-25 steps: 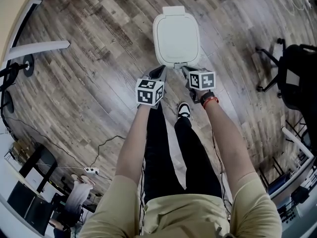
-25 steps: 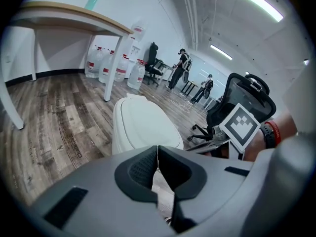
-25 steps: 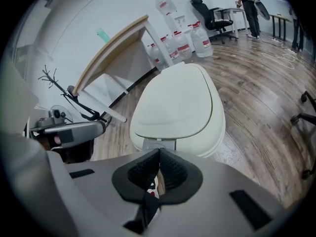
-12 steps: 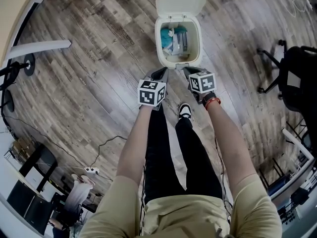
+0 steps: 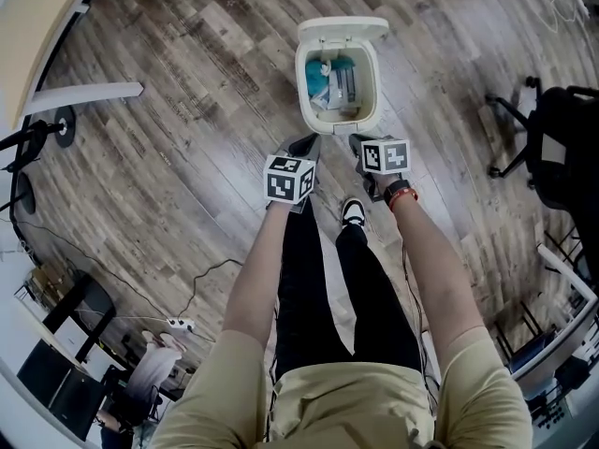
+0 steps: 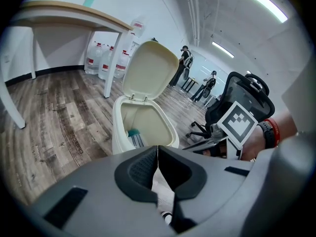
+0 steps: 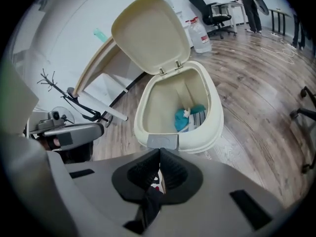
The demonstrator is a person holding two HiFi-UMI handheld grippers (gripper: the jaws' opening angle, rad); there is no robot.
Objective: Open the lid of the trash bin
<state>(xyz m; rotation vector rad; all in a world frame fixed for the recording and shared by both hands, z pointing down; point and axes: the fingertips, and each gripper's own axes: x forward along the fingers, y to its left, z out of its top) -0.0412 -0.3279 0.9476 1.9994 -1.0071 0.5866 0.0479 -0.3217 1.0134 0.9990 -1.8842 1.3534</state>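
Observation:
A cream trash bin (image 5: 305,90) stands on the wood floor ahead of my feet, with its lid (image 5: 343,29) swung up and back on the rear hinge. Teal and white trash (image 5: 329,80) lies inside. In the right gripper view the raised lid (image 7: 150,31) and the bin's grey front button (image 7: 162,141) show just beyond my right gripper (image 7: 159,159), which is shut on nothing. My left gripper (image 6: 157,154) is shut and empty too, a little short of the bin's wall (image 6: 118,132). In the head view the left gripper (image 5: 305,145) and right gripper (image 5: 360,142) hang side by side at the bin's near edge.
A black office chair (image 5: 552,148) stands to the right. At the left are a white desk leg (image 5: 80,92) and a desk with water bottles (image 6: 106,60) beneath it. A power strip and cable (image 5: 178,324) lie on the floor. My shoe (image 5: 352,212) is below the grippers.
The bin's lid has gone from closed to fully raised, baring the trash inside. Both grippers have drawn back slightly toward me.

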